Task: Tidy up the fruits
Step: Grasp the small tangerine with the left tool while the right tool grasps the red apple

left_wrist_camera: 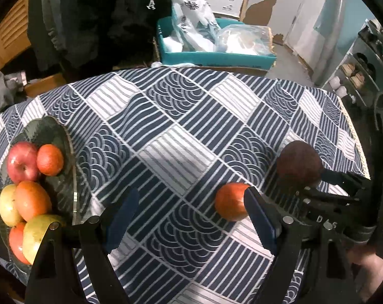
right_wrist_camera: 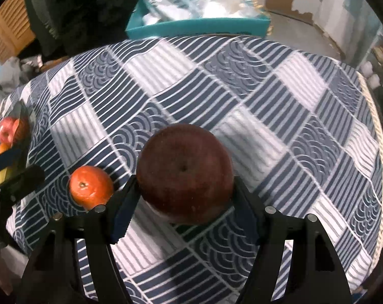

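Woven cloth tablecloth [left_wrist_camera: 191, 131] — matt; red apple [left_wrist_camera: 22, 162] glossy; plate [left_wrist_camera: 53, 131] glazed.

Dim indoor light with dark vignetted corners; strong fisheye bending at the edges. The right wrist view is softly motion-blurred, the left sharper, with glare on the red apple [left_wrist_camera: 22, 161].

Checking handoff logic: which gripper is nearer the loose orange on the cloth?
Left. The left gripper has the orange against its right finger; the right gripper brackets the dark apple beside it.
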A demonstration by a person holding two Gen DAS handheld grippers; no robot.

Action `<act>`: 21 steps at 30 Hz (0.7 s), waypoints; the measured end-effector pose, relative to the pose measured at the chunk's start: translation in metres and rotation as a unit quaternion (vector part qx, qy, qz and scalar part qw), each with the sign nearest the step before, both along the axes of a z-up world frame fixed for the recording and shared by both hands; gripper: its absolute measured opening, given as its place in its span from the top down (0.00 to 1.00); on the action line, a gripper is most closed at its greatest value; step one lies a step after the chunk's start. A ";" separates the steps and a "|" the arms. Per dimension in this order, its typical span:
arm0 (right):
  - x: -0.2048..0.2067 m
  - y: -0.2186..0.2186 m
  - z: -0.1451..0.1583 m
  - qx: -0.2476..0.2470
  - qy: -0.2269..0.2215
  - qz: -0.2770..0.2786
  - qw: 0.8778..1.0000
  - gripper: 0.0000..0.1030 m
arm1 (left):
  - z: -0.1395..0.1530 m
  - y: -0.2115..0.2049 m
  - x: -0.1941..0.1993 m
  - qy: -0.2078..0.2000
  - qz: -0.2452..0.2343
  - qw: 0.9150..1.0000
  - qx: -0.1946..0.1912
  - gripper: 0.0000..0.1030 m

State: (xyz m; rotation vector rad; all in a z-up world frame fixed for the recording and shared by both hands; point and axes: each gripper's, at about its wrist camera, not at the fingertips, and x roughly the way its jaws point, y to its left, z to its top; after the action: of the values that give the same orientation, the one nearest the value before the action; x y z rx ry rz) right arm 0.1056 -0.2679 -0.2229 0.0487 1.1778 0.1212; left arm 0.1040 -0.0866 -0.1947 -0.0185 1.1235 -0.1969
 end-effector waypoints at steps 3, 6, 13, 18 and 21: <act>-0.005 -0.011 0.006 -0.014 -0.008 -0.013 1.000 0.30 | -0.003 -0.008 0.000 0.003 -0.010 1.000 -0.005 0.17; -0.010 -0.024 0.008 -0.021 -0.011 -0.030 0.999 0.30 | -0.009 -0.019 0.001 0.008 -0.024 1.000 -0.003 0.17; -0.019 -0.043 0.012 -0.016 -0.015 -0.052 0.998 0.30 | -0.027 -0.043 0.004 0.024 -0.057 0.998 0.012 0.17; -0.026 -0.043 0.016 -0.023 -0.018 -0.049 0.998 0.30 | -0.035 -0.053 0.002 0.026 -0.070 0.997 0.019 0.17; -0.026 -0.041 0.016 -0.030 -0.019 -0.043 0.998 0.30 | -0.038 -0.055 0.002 0.027 -0.074 0.997 0.020 0.24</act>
State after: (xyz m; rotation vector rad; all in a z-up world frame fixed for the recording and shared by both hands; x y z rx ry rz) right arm 0.0798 -0.3086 -0.2067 0.0445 1.1381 0.0114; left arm 0.1063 -0.1420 -0.2323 0.0957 1.1841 -0.3073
